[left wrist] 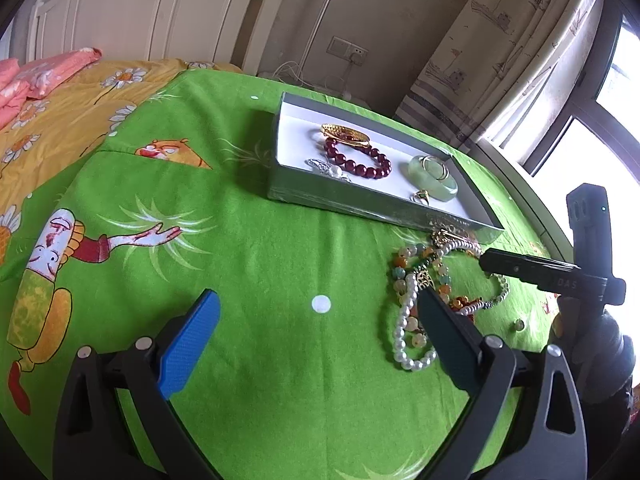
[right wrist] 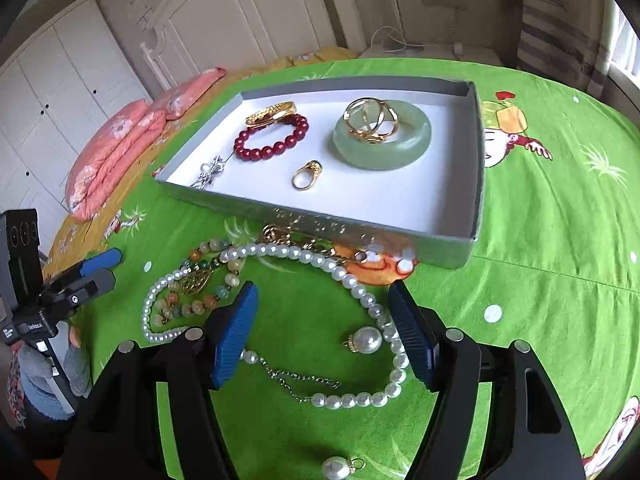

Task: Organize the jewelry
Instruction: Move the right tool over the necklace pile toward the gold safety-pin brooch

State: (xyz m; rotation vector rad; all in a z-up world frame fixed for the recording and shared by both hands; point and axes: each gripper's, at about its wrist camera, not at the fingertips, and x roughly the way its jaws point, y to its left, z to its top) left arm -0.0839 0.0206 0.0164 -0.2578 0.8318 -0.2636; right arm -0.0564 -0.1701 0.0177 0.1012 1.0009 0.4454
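A grey tray (right wrist: 478, 160) on the green sheet holds a jade bangle (right wrist: 404, 148) with gold rings on it, a red bead bracelet (right wrist: 276, 146), a gold bangle (right wrist: 272, 114), a gold ring (right wrist: 306, 174) and a silver brooch (right wrist: 210, 176). In front of it lie a pearl necklace (right wrist: 360, 292), a coloured bead string (right wrist: 192, 304) and two pearl earrings (right wrist: 366, 340). My right gripper (right wrist: 322, 292) stands open over the necklace and one earring, its pads clear of both. My left gripper (left wrist: 316, 296) is open over bare sheet, left of the heap (left wrist: 416, 280).
The green cartoon sheet (left wrist: 260, 240) covers a bed with a yellow flowered quilt (left wrist: 60, 120) and pink pillows (right wrist: 116, 148) on the left. A white headboard (right wrist: 240, 20) stands behind. A window and curtain (left wrist: 520, 60) are on the right. A loose bead (left wrist: 519, 324) lies by the heap.
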